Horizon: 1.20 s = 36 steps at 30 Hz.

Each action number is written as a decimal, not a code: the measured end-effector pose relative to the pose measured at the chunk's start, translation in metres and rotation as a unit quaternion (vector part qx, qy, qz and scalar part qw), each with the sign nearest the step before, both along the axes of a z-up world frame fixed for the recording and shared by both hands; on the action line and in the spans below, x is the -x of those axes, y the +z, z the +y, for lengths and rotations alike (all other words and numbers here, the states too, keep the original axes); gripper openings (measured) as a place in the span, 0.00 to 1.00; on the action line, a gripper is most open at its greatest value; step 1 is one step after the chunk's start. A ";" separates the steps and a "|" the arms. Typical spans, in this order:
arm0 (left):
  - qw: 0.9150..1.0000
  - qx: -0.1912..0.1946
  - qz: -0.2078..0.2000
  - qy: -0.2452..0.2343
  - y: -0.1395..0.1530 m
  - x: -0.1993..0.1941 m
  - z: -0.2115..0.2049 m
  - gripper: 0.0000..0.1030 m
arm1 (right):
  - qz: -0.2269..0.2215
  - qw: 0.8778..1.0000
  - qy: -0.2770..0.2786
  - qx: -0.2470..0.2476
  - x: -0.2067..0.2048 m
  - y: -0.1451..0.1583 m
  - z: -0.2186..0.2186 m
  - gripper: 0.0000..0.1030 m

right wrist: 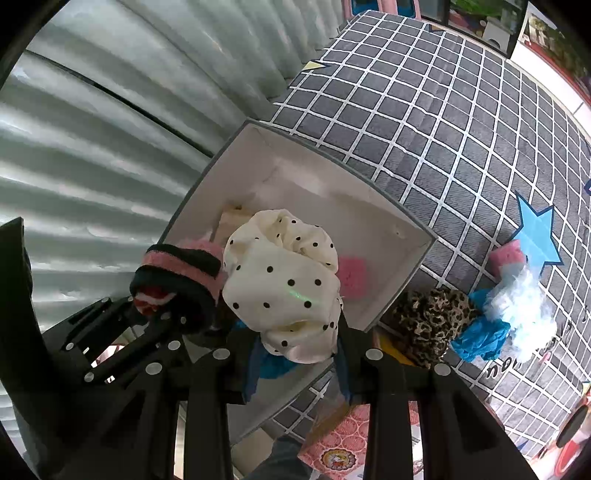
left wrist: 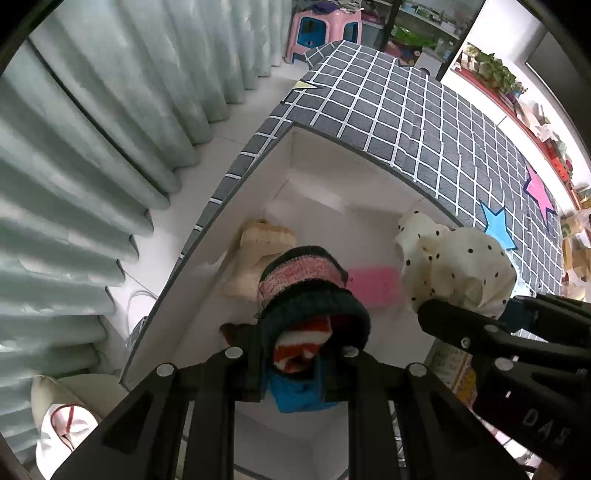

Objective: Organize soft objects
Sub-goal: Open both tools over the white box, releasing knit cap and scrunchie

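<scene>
The left gripper (left wrist: pixel 295 354) was clamped on a dark knit sock (left wrist: pixel 314 291) banded in pink, red and white, its fingers (left wrist: pixel 243 365) pressed against the bundle on both sides. The sock hung above the open mouth of the white box (left wrist: pixel 332 177), over the box's near half. The right gripper (right wrist: pixel 295 354) was likewise closed around a cream polka-dot cloth (right wrist: pixel 280 280), a bunched, puffy piece with black spots, held over the box beside the sock; in the right wrist view the two bundles sat just beside each other, possibly touching.

Inside the box, a beige knit piece (left wrist: pixel 264 240) lay against the wall nearest the curtain (left wrist: pixel 92 155), and a pink sponge-like block (left wrist: pixel 373 288) lay on the box floor, partly hidden behind the sock. Whether these two touched could not be told.

The box stood on a grey checked bedcover (left wrist: pixel 424 122) with white grid lines. Outside the box, near its corner away from the curtain, a leopard-print cloth (right wrist: pixel 432 321) lay on the cover, with a blue cloth (right wrist: pixel 480 336) just beside it, a fluffy white-and-blue piece (right wrist: pixel 524 314) touching that, and a small pink piece (right wrist: pixel 506 254) at the edge of a blue star (right wrist: pixel 535 229) printed on the cover. Beyond the box's far end stood a pink stool (left wrist: pixel 325 33).
</scene>
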<state>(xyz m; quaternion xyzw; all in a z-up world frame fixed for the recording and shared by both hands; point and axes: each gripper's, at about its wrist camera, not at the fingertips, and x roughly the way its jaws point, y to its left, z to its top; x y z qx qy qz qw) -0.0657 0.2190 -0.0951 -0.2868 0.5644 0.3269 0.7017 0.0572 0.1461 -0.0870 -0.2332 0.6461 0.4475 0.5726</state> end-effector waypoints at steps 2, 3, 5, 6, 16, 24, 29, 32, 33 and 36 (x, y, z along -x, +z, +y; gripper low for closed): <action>1.000 0.002 0.002 0.000 -0.002 -0.001 0.001 0.19 | 0.001 1.000 -0.002 0.002 -0.001 -0.002 0.001 0.34; 1.000 0.003 0.003 0.000 -0.003 -0.002 0.002 0.19 | 0.001 1.000 -0.003 0.003 -0.001 -0.002 0.002 0.34; 1.000 0.004 0.004 0.001 -0.004 -0.002 0.003 0.19 | 0.003 1.000 -0.004 0.005 -0.003 -0.005 0.003 0.34; 1.000 0.005 0.004 0.001 -0.004 -0.003 0.003 0.19 | 0.004 1.000 -0.005 0.005 -0.003 -0.005 0.003 0.34; 1.000 0.003 0.002 -0.002 -0.006 -0.004 0.002 0.37 | 0.014 1.000 -0.009 0.003 -0.006 -0.009 0.006 0.34; 1.000 0.001 -0.006 0.023 -0.003 0.003 0.006 0.89 | 0.009 0.999 -0.031 -0.005 -0.016 -0.002 0.001 0.76; 1.000 -0.001 -0.016 0.026 0.003 0.001 0.005 0.92 | 0.000 0.999 -0.044 -0.009 -0.026 0.008 -0.010 0.83; 0.999 0.002 -0.033 0.025 0.010 -0.003 0.003 0.92 | 0.002 0.998 -0.063 -0.011 -0.040 0.014 -0.023 0.83; 0.999 0.004 -0.037 0.024 0.012 -0.005 0.003 0.93 | 0.002 0.998 -0.069 -0.011 -0.046 0.014 -0.027 0.83; 0.998 0.011 -0.054 0.017 0.021 -0.014 0.000 0.93 | -0.007 0.995 -0.100 -0.006 -0.072 0.014 -0.047 0.83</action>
